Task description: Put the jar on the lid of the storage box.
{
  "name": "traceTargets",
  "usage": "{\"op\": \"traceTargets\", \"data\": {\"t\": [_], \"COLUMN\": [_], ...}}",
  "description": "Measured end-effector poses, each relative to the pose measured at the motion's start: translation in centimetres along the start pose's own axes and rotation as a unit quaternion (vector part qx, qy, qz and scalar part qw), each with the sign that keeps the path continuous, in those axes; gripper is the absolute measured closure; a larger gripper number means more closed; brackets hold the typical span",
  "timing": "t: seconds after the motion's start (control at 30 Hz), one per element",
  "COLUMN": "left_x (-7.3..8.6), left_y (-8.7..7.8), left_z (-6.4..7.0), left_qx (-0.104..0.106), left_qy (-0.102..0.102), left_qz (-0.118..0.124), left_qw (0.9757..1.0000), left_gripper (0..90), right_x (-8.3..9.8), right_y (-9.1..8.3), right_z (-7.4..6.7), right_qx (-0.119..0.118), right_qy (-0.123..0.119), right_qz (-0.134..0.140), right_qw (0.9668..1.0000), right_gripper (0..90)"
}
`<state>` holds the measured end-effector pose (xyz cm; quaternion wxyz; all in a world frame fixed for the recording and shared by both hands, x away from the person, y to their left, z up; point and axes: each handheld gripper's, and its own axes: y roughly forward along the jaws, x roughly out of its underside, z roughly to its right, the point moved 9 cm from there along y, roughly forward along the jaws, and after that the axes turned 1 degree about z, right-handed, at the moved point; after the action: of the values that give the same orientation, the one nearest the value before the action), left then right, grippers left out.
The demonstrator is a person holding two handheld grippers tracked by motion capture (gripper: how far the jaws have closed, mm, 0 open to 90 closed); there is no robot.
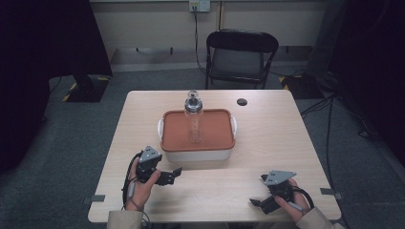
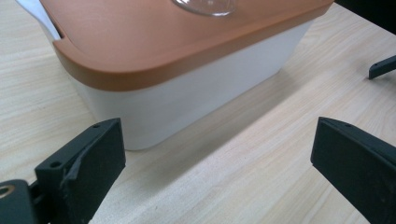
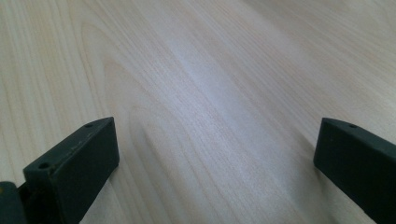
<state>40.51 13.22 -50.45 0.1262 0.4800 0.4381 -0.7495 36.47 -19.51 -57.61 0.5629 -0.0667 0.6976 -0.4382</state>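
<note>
Left gripper (image 1: 173,174): hovering wide open, empty, beside the box (image 1: 198,155).
Right gripper (image 1: 255,202): resting agape, holding nothing.
Progress: bottle (image 1: 194,117) standing untouched on lid (image 1: 177,133); everything remaining.

Orange lid (image 1: 198,130); white box (image 1: 198,155); pale woodgrain table (image 1: 267,143); black chair (image 1: 241,57).

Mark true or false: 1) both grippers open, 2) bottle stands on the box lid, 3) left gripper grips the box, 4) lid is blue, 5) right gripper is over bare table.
1) True: left gripper and right gripper both have jaws apart.
2) True: the clear bottle stands upright on the lid.
3) False: it sits short of the white box, holding nothing.
4) False: it is orange-brown.
5) True: only the wooden table lies under it.
</note>
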Motion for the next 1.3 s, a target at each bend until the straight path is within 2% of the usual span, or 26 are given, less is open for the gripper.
{"op": "traceTargets", "data": {"t": [1.3], "left_x": [2.6], "left_y": [-0.2], "left_z": [-0.9], "left_qx": [-0.009], "left_qy": [-0.015], "left_qz": [-0.01], "left_qw": [0.9998], "left_gripper": [2.6], "right_x": [0.0], "right_y": [0.0], "right_z": [0.0], "right_qx": [0.0], "right_qy": [0.0], "right_qz": [0.0], "right_qw": [1.0], "right_gripper": [0.0]}}
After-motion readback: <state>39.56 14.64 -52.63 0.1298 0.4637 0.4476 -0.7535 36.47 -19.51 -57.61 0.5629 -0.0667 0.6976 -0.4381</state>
